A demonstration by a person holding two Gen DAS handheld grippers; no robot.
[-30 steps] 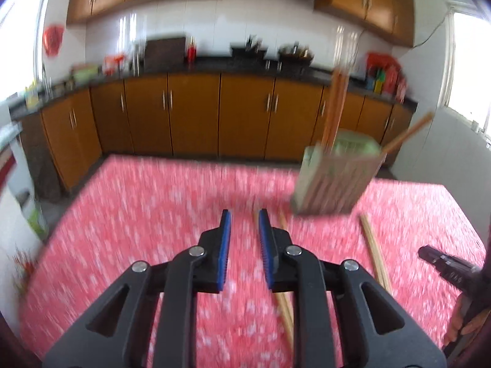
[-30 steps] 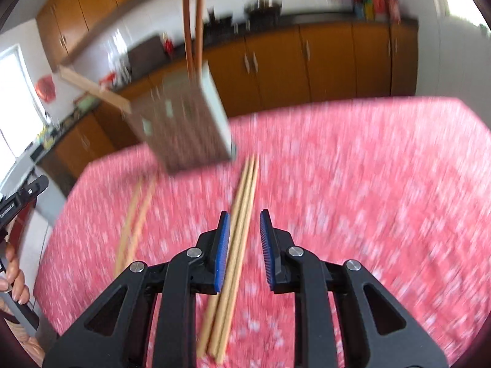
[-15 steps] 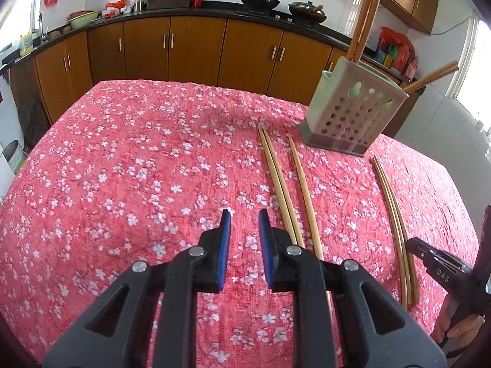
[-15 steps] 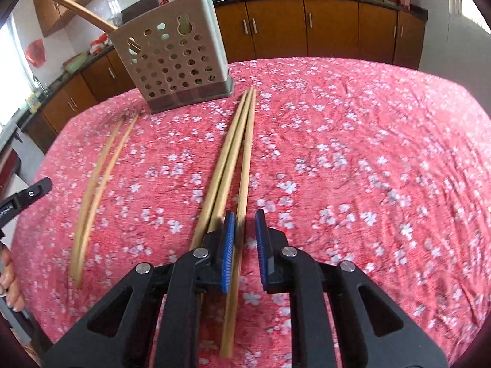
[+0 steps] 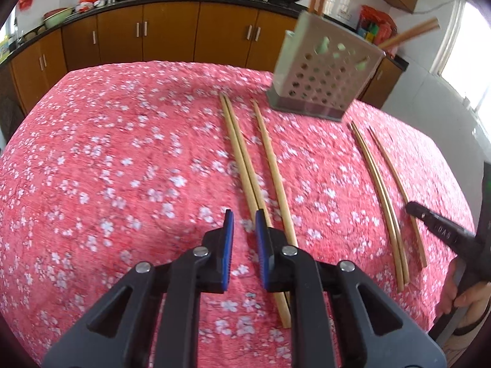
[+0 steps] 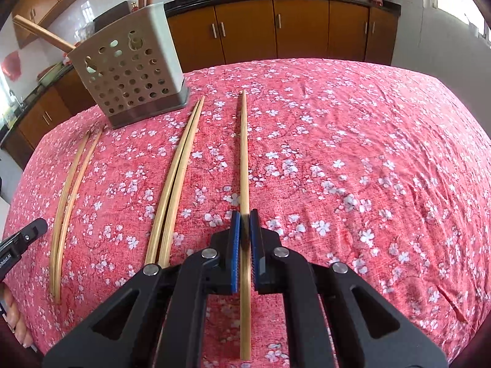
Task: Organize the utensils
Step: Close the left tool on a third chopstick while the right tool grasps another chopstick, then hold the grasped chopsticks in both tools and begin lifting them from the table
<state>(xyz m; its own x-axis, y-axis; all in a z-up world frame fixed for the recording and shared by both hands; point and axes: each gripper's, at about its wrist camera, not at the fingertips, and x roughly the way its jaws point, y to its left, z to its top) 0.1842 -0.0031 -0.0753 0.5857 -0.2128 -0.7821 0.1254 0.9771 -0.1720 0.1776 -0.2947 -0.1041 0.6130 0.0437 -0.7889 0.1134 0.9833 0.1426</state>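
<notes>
A grey perforated utensil holder (image 5: 322, 73) (image 6: 132, 70) stands at the table's far side with a few chopsticks sticking out of it. Several bamboo chopsticks lie on the red floral tablecloth. My right gripper (image 6: 244, 214) is shut on a single chopstick (image 6: 244, 153) that points toward the holder's right. A pair of chopsticks (image 6: 175, 181) lies to its left, and a curved pair (image 6: 69, 190) further left. My left gripper (image 5: 244, 214) is open and empty, low over the cloth, beside a pair (image 5: 242, 156) and a single chopstick (image 5: 273, 168).
The red floral tablecloth (image 5: 107, 153) covers the whole table. Brown kitchen cabinets (image 5: 172, 33) and a dark counter with pans run along the back wall. A window is at the right. The other gripper's tip (image 5: 435, 230) shows at the right edge of the left wrist view.
My right gripper closed on one chopstick and drew it to the right, apart from the pair. My left gripper moved closer to the chopsticks and stayed open.
</notes>
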